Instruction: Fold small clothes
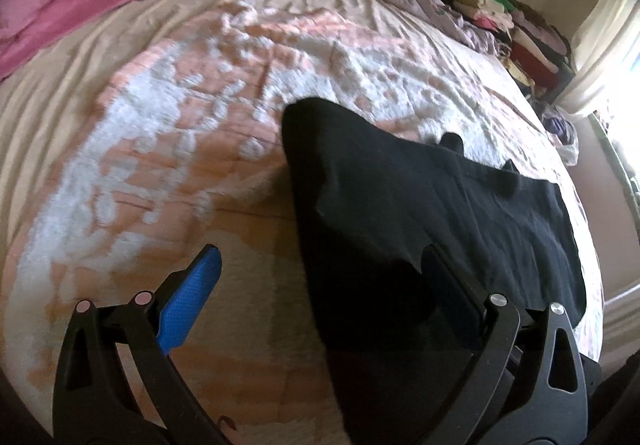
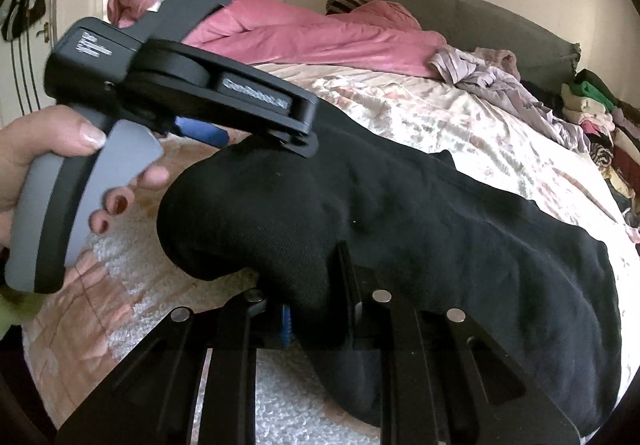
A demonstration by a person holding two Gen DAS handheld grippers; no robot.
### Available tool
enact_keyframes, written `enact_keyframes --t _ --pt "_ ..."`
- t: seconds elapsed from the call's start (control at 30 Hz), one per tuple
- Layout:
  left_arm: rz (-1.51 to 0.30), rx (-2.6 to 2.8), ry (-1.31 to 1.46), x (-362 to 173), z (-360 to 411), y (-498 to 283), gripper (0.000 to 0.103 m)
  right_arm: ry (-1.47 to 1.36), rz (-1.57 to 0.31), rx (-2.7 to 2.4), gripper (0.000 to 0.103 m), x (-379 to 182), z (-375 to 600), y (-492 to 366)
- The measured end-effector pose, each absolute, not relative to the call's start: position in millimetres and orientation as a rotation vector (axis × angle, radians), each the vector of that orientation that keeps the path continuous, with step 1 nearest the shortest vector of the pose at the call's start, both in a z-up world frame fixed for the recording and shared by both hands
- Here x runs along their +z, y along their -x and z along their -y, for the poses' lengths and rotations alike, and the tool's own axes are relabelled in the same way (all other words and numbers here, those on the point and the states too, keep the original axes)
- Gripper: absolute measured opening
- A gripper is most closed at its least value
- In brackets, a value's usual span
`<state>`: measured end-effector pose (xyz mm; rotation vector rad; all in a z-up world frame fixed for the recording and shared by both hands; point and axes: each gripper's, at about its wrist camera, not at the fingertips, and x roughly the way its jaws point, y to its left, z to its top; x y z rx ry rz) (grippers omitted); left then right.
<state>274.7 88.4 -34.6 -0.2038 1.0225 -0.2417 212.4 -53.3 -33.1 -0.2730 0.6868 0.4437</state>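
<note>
Right now I am looking along my left gripper (image 1: 316,277): its jaws are standing wide apart, the blue pad (image 1: 188,305) at 7 o'clock hanging over the quilt (image 1: 168,149), the other finger at 5 o'clock lying against the black garment (image 1: 400,205). Nothing is pinched between them.

My right gripper (image 2: 316,309) is clamping a bunched fold of the same garment (image 2: 420,229) at 6 o'clock in its own view; a sliver of blue pad is showing beside the cloth. From there the garment is stretching toward 3 o'clock across the quilt (image 2: 400,113), part of it lifted and rounded near the left gripper (image 2: 240,141).

That left tool is filling the 10 o'clock part of the right view, held by a hand (image 2: 48,161) with painted nails. A pale label is running along its arm; the lettering is blurred, starting with something like "Gen", and I cannot read it. Small white text on its body is also unreadable.

At 12 o'clock a pink duvet (image 2: 300,33) is lying heaped, with a lilac garment (image 2: 492,77) beside it. At 2 o'clock a clothes stack (image 2: 592,113) is sitting by the bed's edge.
</note>
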Motion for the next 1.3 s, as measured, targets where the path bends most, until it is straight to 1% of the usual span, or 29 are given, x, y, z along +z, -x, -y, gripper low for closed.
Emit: enact_keyframes --t 0.17,0.3,0.37,0.4,0.43,0.47,0.5,0.57,0.63,0.67,0.7,0.73,0.77,0.87,0.97,1.3 --pt "-1.044 -0.256 0.214 -46.3 -85.1 -277.6 0.093 0.270 -0.685 0.431 0.017 -36.5 51.8 -211.2" --pt "-1.050 -0.271 0.210 -51.2 -83.6 -276.4 0.083 0.297 -0.690 0.417 0.018 -39.8 47.4 -209.8" --pt "-1.050 -0.285 0.209 -51.1 -82.1 -276.2 0.074 0.324 -0.694 0.400 0.021 -41.7 44.3 -208.9" --pt "-1.050 -0.297 0.213 -51.0 -81.3 -276.0 0.067 0.349 -0.697 0.381 0.024 -43.4 41.8 -207.9" --pt "-1.051 -0.308 0.218 -50.8 -80.7 -276.2 0.058 0.369 -0.698 0.368 0.030 -45.2 40.3 -207.0" --pt "-1.053 -0.319 0.224 -50.8 -80.0 -276.4 0.052 0.393 -0.696 0.351 0.035 -47.2 38.2 -204.9" --pt "-1.057 -0.337 0.236 -50.6 -78.1 -276.8 0.045 0.434 -0.690 0.325 0.037 -50.3 35.1 -202.5" --pt "-1.050 -0.336 0.217 -48.9 -73.9 -275.7 0.039 0.485 -0.683 0.295 0.046 -55.2 32.7 -200.6" --pt "-1.039 -0.339 0.203 -46.8 -69.9 -274.3 0.029 0.529 -0.673 0.271 0.048 -59.6 30.1 -199.3" --pt "-1.037 -0.338 0.203 -46.3 -69.0 -274.3 0.027 0.542 -0.669 0.265 0.047 -60.9 29.4 -199.4" --pt "-1.032 -0.335 0.195 -45.4 -67.3 -273.7 0.022 0.549 -0.659 0.266 0.045 -61.7 28.6 -199.4" --pt "-1.026 -0.331 0.186 -44.1 -65.6 -272.9 0.019 0.548 -0.654 0.286 0.031 -61.7 28.5 -199.0" --pt "-1.020 -0.326 0.176 -42.4 -64.0 -272.0 0.017 0.552 -0.649 0.284 0.026 -61.1 28.3 -198.2" --pt "-1.003 -0.319 0.154 -34.4 -59.8 -269.5 0.012 0.521 -0.624 0.294 0.019 -53.1 34.0 -193.4" --pt "-0.993 -0.323 0.155 -26.7 -59.2 -267.2 0.011 0.435 -0.610 0.310 0.016 -40.8 46.1 -191.6" --pt "-0.908 -0.335 0.092 17.4 -25.1 -248.9 0.011 0.277 -0.538 0.297 0.013 -0.1 85.0 -182.8"
